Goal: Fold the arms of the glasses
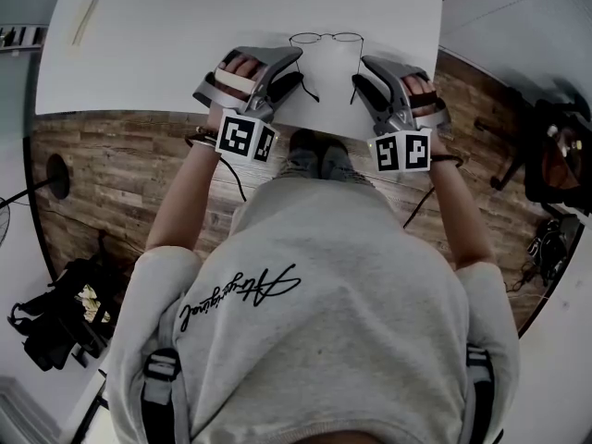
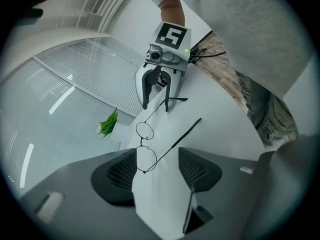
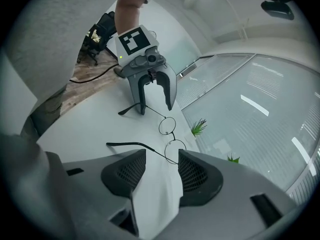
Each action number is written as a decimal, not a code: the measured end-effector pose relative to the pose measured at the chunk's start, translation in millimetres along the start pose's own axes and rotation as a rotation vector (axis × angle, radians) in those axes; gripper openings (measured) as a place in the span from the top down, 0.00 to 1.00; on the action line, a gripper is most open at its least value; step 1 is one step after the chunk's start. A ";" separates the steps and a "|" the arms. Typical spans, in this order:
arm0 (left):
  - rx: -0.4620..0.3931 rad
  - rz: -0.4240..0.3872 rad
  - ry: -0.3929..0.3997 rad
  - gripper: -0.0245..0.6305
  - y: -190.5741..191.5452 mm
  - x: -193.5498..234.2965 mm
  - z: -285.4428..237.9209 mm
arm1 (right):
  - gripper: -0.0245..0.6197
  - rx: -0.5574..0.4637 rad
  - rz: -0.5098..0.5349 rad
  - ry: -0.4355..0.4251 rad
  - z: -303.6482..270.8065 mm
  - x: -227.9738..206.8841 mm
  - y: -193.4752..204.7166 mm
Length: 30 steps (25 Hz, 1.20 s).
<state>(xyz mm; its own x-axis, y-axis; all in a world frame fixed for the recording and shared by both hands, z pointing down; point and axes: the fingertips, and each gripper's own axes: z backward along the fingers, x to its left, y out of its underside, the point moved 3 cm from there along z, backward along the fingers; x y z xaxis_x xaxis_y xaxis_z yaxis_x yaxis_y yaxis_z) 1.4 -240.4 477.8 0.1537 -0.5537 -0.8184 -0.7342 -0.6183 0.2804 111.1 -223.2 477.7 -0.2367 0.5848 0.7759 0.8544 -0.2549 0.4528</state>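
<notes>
Seen from above, a person in a grey sweatshirt [image 1: 314, 294] stood at a white counter [image 1: 185, 44] over a wood-plank floor [image 1: 111, 165], holding a gripper in each hand. A pair of thin round wire-rimmed glasses [image 1: 326, 37] lay on the counter in the upper middle of the frame, lenses away from the person, both arms spread open and reaching back toward them.

The left gripper [image 1: 294, 70] sat at the left end of the glasses and the right gripper [image 1: 363, 77] at the right end, each angled inward and marked with a black-and-white cube.

In the left gripper view, that gripper's dark ribbed fingers [image 2: 120, 171] stood apart at the bottom of the frame. One lens and the start of its arm lay between them, the rim right at the left-hand pad, with no squeeze on the frame. The right gripper view showed the same at the other end: fingers [image 3: 200, 174] apart, a lens near the right-hand pad, the arm running off to the left.

A small green plant [image 2: 108, 124] stood beyond the glasses.
</notes>
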 end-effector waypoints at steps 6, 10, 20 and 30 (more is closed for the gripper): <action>-0.010 -0.033 0.015 0.66 -1.7 -4.4 -0.9 | 0.70 -0.002 -0.010 -0.007 -1.4 -0.8 0.1; -0.018 -0.051 0.018 0.69 -3.1 -8.3 -0.6 | 0.74 -0.006 0.011 -0.014 -2.5 3.0 -1.7; -0.027 -0.034 0.021 0.86 -2.3 -10.6 -0.5 | 0.90 -0.002 0.024 -0.004 -1.6 2.2 -1.8; -0.045 0.075 -0.048 0.93 -4.0 10.4 2.9 | 0.95 -0.027 -0.051 0.093 0.2 -23.2 -7.7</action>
<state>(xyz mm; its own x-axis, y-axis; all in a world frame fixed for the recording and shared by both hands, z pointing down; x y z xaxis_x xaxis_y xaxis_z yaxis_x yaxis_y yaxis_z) 4.0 -242.0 466.7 0.0669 -0.5726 -0.8171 -0.7115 -0.6015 0.3633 110.1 -234.6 456.1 -0.3224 0.5234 0.7887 0.8280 -0.2480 0.5030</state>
